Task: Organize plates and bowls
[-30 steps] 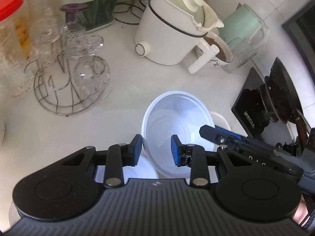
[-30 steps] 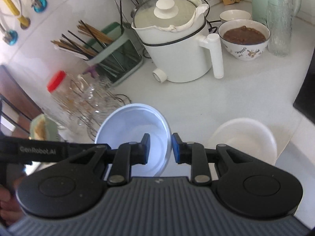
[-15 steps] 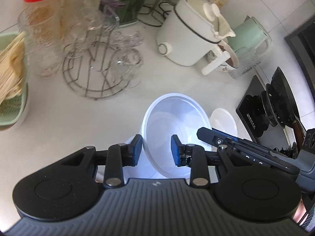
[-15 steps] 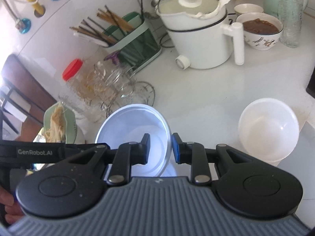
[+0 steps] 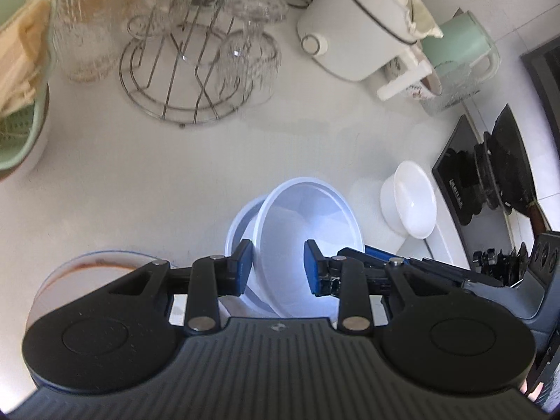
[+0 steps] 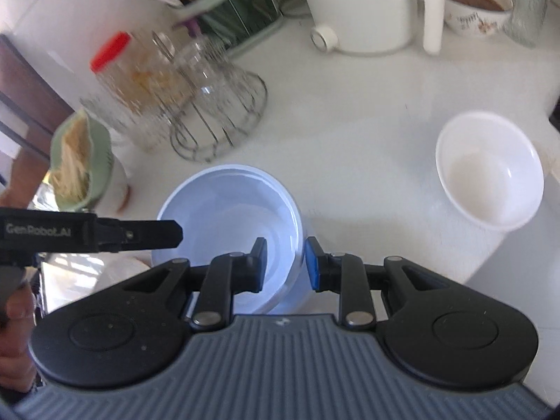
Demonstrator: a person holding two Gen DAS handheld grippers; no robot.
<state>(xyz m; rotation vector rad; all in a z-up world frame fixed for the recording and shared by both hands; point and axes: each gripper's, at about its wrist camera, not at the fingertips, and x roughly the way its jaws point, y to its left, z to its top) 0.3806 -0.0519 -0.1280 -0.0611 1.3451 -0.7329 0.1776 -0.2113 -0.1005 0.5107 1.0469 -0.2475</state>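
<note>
Pale blue bowl (image 5: 308,231) is clamped at opposite rim walls by left gripper (image 5: 276,266) and right gripper (image 6: 285,262), held above a second blue bowl (image 5: 241,224) on the white surface (image 5: 157,175). White bowl (image 6: 490,171) sits well apart.

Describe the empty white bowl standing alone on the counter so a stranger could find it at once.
Start at the white electric pot at the back of the counter, then come forward along its handle side. There sits the white bowl, empty and alone, unlike the bluish bowls nearby, which are held by a gripper.
</note>
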